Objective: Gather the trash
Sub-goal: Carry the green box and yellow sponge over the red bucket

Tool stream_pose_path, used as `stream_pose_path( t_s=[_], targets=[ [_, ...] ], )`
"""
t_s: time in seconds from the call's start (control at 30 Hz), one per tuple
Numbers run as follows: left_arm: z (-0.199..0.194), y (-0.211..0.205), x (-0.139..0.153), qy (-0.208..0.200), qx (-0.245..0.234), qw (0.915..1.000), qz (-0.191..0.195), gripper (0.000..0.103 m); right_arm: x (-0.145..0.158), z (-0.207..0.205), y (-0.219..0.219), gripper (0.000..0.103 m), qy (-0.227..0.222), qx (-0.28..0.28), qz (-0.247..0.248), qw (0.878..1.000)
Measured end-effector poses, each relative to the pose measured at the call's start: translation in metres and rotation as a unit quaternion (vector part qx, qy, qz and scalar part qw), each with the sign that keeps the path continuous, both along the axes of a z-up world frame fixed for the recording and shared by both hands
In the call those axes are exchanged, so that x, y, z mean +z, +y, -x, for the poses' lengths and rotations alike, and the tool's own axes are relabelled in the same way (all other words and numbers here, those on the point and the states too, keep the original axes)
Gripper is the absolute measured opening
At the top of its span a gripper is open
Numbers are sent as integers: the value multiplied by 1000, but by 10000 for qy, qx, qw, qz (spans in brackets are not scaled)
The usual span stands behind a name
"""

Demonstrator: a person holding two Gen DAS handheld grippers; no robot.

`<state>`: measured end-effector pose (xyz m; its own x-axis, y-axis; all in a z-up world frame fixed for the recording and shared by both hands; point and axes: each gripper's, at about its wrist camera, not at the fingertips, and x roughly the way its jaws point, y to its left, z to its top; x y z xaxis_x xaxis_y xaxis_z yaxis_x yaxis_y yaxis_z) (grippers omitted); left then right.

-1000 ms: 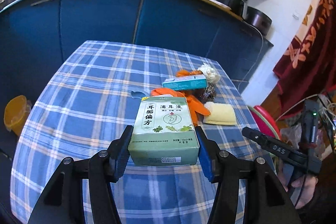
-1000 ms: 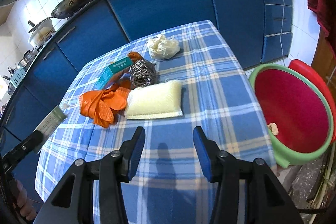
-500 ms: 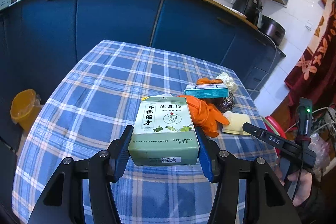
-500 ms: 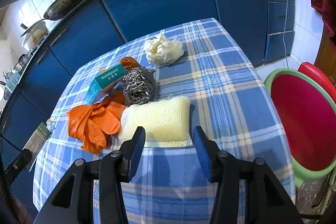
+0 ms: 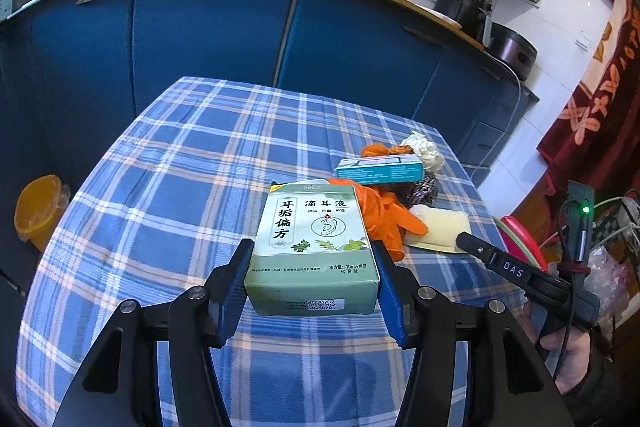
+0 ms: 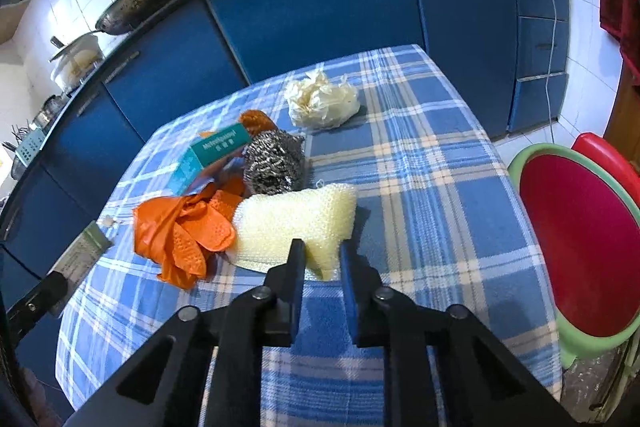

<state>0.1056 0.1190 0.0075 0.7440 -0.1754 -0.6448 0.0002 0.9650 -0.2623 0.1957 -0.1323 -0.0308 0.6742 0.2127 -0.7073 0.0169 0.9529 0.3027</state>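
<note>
At far left, off the table edge, a small orange plastic bin [image 5: 38, 211] with a clear liner sits on the floor; can't tell what's in it. L gripper [image 5: 314, 281] is pinching a pale green cardboard medicine box [image 5: 314, 247] by its side walls, held above the blue plaid tablecloth [image 5: 180, 187], long axis pointing away from the cam. Mid-table clutter: orange rubber gloves [image 6: 184, 231], teal carton [image 6: 214, 153], steel wool scourer [image 6: 274, 163], crumpled white bag [image 6: 322, 101]. R gripper [image 6: 322, 259] is nearest the pale yellow sponge [image 6: 298, 223], w/ fingers pressed onto its near edge, pinching it; sponge's long axis runs left-right across the jaws. Far right, below the table edge, a green-rimmed red basin [image 6: 576, 251] looks empty as far as visible; prob the drop spot, just right of the R gripper.
</note>
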Motion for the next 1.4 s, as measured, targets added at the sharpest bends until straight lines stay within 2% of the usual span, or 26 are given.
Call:
stream_pose_path(
  t_s=[0.3, 0.73, 1.1, 1.4],
  targets=[
    [2, -13, 7, -67, -132, 9999, -18, 59, 15, 26, -14, 13, -257, -86, -103, 9996],
    [-2, -51, 16, -145, -551, 9984, -53, 59, 41, 63, -54, 12, -679, -483, -256, 9962],
    [-13, -106, 18, -86, -1098, 9938, -128, 59, 48, 88, -106, 12, -868, -1133, -309, 9893],
    [-28, -157, 19, -46, -1585, 9871, -226, 59, 42, 104, -153, 12, -850, -1750, -332, 9803]
  ],
)
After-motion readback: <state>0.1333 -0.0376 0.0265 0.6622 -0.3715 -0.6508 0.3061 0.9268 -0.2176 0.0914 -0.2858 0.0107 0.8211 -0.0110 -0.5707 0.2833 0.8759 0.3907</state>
